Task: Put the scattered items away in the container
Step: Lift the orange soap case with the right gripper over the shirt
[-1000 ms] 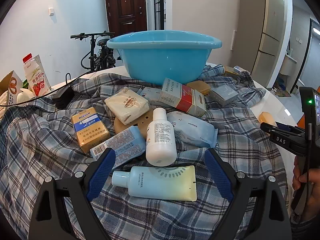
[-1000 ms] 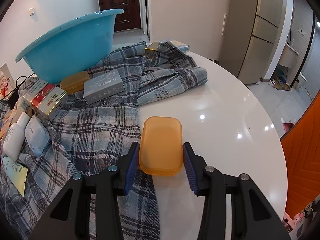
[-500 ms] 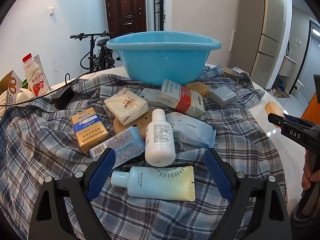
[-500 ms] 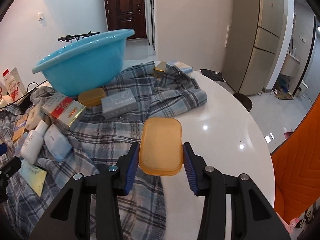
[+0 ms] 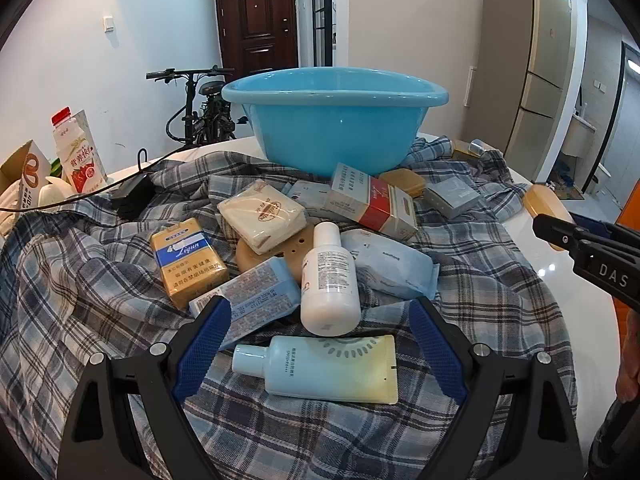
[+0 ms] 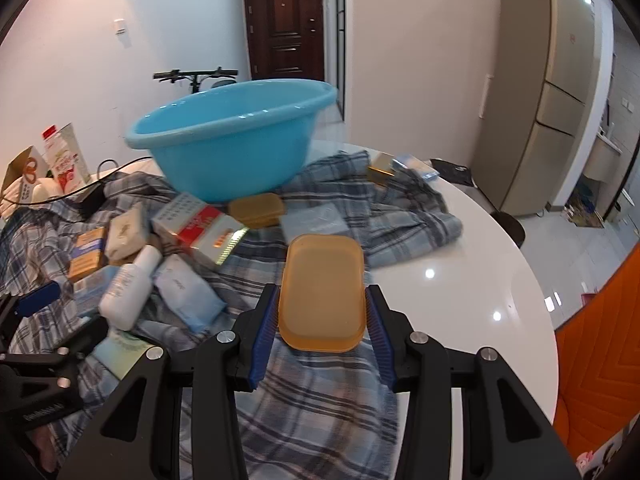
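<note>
A light blue basin (image 5: 334,118) stands at the back of a plaid cloth (image 5: 80,292); it also shows in the right wrist view (image 6: 236,140). My right gripper (image 6: 322,312) is shut on an orange soap-box lid (image 6: 322,288), held above the table, and appears at the right edge of the left wrist view (image 5: 560,236). My left gripper (image 5: 316,344) is open and empty, its jaws either side of a pale blue tube (image 5: 324,368). A white bottle (image 5: 328,280), boxes and packs lie in front of the basin.
A yellow box (image 5: 186,260), a red-and-white box (image 5: 372,204), a soap pack (image 5: 262,214), a blue wipes pack (image 5: 390,268) and a grey box (image 5: 452,196) lie on the cloth. A milk carton (image 5: 76,152) stands at the left. The white table (image 6: 480,280) shows bare at the right.
My right gripper has lifted the orange lid off the table and swung it up and towards the basin. My left gripper has stayed open over the tube.
</note>
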A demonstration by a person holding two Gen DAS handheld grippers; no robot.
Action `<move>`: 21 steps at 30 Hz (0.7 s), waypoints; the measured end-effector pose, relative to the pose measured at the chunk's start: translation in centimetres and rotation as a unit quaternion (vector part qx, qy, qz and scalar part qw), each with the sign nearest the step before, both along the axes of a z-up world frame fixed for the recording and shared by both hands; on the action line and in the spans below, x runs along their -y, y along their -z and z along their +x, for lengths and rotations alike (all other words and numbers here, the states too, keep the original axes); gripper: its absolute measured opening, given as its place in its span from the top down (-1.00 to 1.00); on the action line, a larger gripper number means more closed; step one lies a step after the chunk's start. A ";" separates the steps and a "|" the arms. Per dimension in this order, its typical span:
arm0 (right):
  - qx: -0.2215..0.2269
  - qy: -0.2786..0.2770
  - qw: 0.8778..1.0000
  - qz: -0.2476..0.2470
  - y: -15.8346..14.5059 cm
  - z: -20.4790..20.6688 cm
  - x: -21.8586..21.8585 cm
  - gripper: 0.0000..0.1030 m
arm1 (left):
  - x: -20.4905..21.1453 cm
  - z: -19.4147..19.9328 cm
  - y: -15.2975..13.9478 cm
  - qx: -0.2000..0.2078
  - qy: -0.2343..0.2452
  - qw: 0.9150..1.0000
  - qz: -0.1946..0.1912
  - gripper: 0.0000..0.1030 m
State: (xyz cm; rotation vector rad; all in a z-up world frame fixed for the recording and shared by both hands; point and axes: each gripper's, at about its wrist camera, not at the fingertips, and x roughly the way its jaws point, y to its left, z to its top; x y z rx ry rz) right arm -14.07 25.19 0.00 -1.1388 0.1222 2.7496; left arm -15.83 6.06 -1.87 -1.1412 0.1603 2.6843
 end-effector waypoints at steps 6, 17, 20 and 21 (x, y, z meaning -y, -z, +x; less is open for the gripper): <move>-0.004 -0.025 1.000 -0.006 -0.5 -0.6 2.2 0.19 | 0.5 -0.3 0.2 0.000 -0.009 1.000 0.001 -0.79; -0.007 -0.058 0.998 -0.031 0.9 -1.6 4.4 0.18 | 1.4 -1.0 1.2 0.003 -0.031 0.999 -0.023 -0.79; -0.008 -0.057 0.998 -0.032 1.4 -1.7 4.3 0.18 | 1.2 -1.2 1.5 0.008 -0.027 0.999 -0.021 -0.79; -0.008 -0.056 0.998 -0.030 1.5 -1.8 4.2 0.18 | 1.2 -1.3 1.5 0.013 -0.024 0.999 -0.018 -0.79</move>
